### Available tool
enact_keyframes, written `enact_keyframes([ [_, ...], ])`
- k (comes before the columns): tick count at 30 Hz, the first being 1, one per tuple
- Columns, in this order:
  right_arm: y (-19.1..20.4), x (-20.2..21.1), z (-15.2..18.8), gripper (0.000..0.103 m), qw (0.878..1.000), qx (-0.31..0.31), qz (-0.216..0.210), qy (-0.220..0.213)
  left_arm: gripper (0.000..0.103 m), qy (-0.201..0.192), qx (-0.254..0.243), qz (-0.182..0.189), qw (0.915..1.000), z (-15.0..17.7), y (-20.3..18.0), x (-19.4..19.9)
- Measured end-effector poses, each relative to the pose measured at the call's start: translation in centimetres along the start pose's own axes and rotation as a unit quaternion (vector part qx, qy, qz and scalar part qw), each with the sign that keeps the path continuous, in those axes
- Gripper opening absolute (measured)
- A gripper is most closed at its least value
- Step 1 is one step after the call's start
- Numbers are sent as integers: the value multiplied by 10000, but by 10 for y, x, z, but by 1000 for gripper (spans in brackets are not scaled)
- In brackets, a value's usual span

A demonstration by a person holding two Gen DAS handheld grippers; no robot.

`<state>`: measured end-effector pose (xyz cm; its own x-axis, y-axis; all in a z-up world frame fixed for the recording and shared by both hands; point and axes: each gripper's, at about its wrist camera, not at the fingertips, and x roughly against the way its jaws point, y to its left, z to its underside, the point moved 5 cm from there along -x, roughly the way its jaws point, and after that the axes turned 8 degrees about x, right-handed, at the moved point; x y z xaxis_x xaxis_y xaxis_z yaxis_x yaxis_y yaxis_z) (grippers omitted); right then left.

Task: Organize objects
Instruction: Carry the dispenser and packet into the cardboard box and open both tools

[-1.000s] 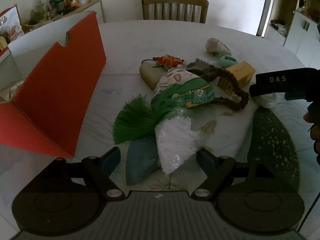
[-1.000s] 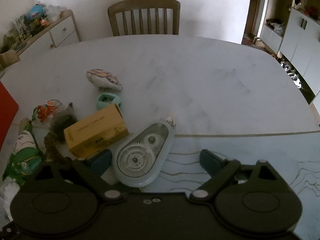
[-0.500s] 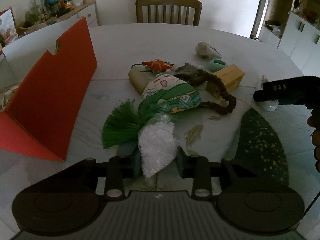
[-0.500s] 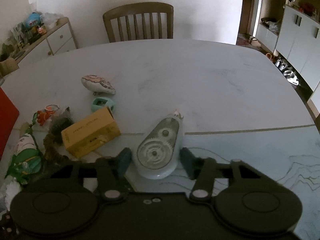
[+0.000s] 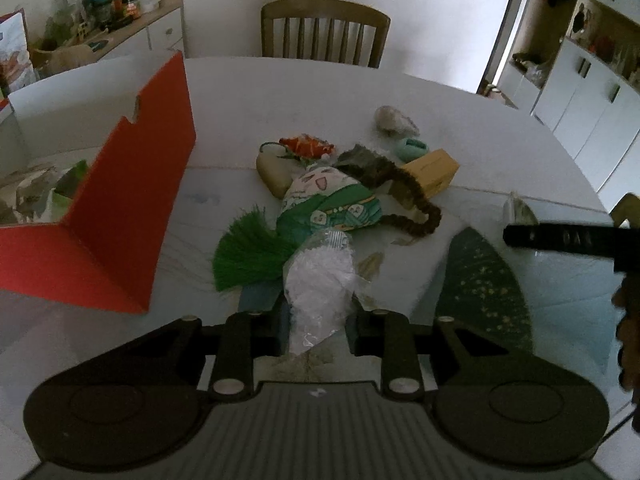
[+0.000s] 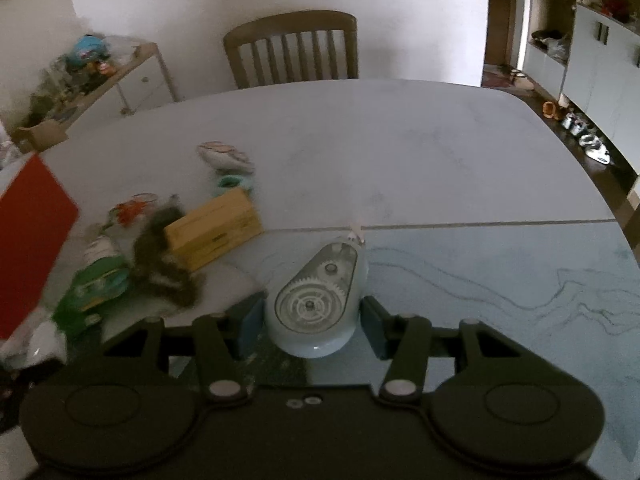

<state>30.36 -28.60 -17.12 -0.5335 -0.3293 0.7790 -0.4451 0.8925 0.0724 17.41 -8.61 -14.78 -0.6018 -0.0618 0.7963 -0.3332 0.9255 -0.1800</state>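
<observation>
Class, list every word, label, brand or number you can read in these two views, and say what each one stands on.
"DAS": raised letters on the black bar of the right claw's housing, reaching in from the right of the left wrist view; the letters are faint.
Yellow box: dark print on its side, too blurred to read.
Green patterned pouch: cartoon faces only, no legible words.
Nothing else can be read.

Black tongs [image 5: 318, 330], teal pads [image 6: 251, 322], silver screws
</observation>
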Motion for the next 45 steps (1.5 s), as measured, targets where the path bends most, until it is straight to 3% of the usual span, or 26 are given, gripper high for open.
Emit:
enact_keyframes([
  [10, 29, 56, -1, 52, 9987, 228, -428, -171, 26, -111, 151, 329, 9993, -14, 7, 41],
  [24, 113, 109, -23, 52, 9926, 824, -729, -516, 26, -295, 471, 423, 9976, -47, 62, 84],
  [45, 284, 102, -64, 51, 9732, 1742, -1284, -772, 26, -637, 599, -81, 9961, -99, 197, 105],
])
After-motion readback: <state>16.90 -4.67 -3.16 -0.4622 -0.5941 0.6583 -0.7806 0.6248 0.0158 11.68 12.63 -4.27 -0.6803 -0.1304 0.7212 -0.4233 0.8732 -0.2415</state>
